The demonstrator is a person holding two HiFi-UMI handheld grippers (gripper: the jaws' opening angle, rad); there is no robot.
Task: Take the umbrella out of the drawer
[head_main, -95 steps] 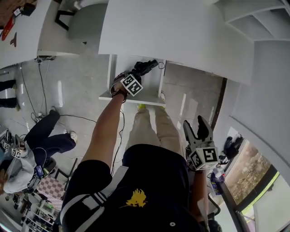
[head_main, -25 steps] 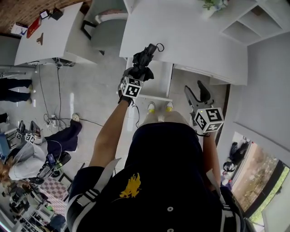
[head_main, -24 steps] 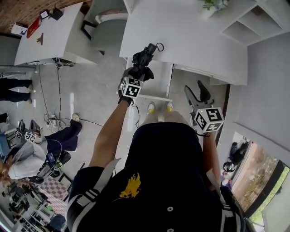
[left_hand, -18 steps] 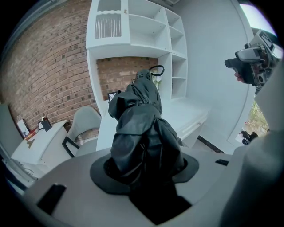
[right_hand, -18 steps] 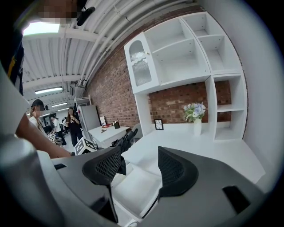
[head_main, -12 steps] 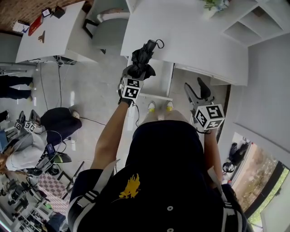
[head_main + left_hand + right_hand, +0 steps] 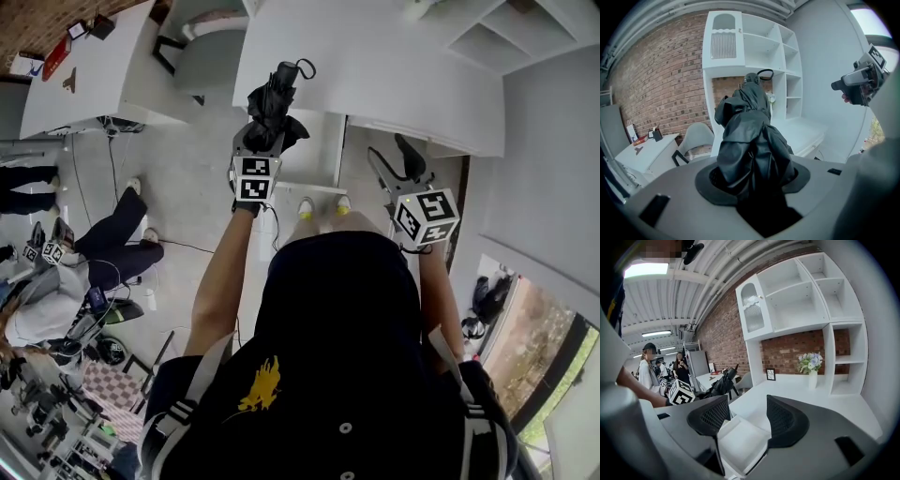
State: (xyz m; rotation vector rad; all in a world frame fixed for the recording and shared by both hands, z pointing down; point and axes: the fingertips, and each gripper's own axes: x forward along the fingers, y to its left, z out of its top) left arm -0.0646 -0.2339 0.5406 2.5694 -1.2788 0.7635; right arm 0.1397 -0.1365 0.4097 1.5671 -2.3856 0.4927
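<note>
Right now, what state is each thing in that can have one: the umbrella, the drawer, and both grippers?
umbrella: folded, out of the drawer, held up in the left gripper.
drawer: pulled open from under the desk.
left gripper: shut on the umbrella.
right gripper: jaws apart, holding nothing.

umbrella (image 7: 273, 105) lifted out of the drawer (image 7: 323, 155) by left gripper (image 7: 265, 133), tip now over the desk (image 7: 403, 75)

No readable text, labels or numbers
</note>
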